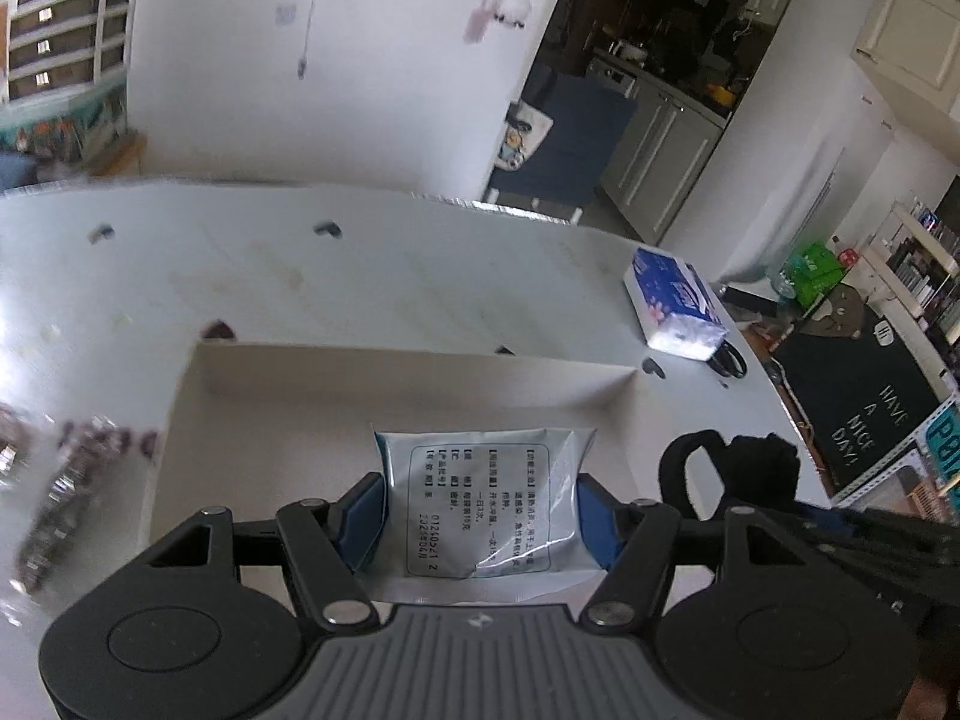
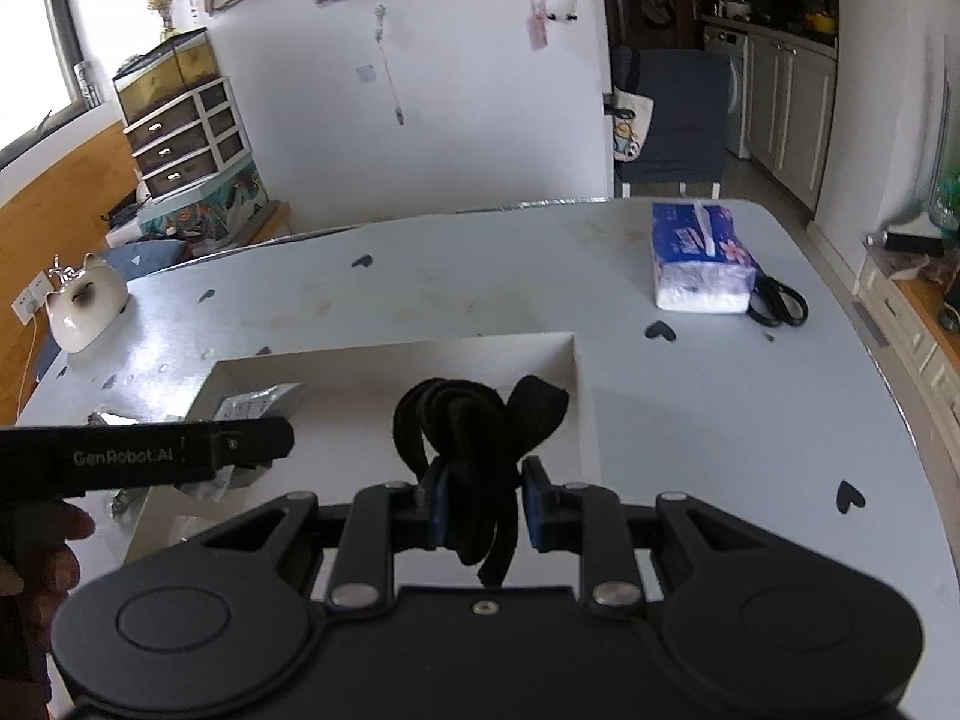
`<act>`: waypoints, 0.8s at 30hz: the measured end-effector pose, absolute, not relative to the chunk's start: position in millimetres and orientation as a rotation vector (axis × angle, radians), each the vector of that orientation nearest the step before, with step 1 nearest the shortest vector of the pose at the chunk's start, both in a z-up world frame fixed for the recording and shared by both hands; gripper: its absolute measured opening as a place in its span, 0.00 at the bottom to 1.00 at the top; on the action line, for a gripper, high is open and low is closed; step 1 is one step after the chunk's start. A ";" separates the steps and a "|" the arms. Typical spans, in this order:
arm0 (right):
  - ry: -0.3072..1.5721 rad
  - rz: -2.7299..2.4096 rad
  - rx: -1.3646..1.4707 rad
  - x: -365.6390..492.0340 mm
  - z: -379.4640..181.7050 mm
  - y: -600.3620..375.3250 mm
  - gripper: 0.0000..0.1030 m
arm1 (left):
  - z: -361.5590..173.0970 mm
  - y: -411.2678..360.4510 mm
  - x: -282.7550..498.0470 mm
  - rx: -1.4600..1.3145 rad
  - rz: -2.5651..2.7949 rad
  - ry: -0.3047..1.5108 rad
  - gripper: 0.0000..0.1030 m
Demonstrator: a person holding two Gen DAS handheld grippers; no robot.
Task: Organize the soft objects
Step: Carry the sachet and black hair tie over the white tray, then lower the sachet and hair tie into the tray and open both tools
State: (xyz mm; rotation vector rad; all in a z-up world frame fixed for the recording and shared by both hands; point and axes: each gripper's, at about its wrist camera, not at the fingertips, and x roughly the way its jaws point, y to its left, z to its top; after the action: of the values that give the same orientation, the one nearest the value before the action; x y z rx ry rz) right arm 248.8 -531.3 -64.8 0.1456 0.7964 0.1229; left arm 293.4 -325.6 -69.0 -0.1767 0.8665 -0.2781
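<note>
Left hand-held gripper (image 1: 480,519) clamping a silver-white printed sachet (image 1: 480,504) by its side edges, jaws set moderately wide, sachet hanging over the white box (image 1: 414,369). Right hand-held gripper (image 2: 477,510) pinching a bundled black strap (image 2: 474,438), jaws narrow, loops bulging above the pads and one loose end dangling below. Both loads hovering above the box interior, neither resting on its floor as far as can be told.

Inside the box, toward its left wall, another foil packet (image 2: 261,402) lying, partly hidden behind the left tool's arm. Left of the box, more foil items on the tabletop (image 2: 480,276), blurred.

Beyond the box to the right, blue tissue pack (image 2: 699,258) lying on the tabletop, black scissors (image 2: 780,300) touching its near corner. Beyond the box to the left, white cat-shaped ornament (image 2: 87,306) standing near the tabletop's edge.

Risks, judged:
- both tools crowding the same box; arms colliding if lowering together.
- strap uncoiling on release, loose end draping over the box wall.
- sachet held by its edges only; buckling and slipping out before reaching the floor.
</note>
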 end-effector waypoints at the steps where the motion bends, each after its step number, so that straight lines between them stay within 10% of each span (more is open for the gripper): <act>1: 0.804 0.121 0.151 250.4 -67.3 -533.3 0.25 | -72.5 -327.5 297.1 -0.194 -0.283 0.883 0.65; 19: 0.935 0.125 0.183 278.7 -101.5 -540.9 0.28 | -124.6 -345.5 333.4 -0.325 -0.313 1.096 0.66; 24: 0.953 0.105 0.184 279.2 -105.2 -544.0 0.37 | -132.3 -350.4 335.9 -0.327 -0.305 1.141 0.83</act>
State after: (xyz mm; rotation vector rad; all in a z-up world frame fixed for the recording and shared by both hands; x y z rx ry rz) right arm 279.2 -544.0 -105.2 0.1840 0.9531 0.1046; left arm 335.9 -350.4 -132.3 -0.3273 1.1408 -0.3046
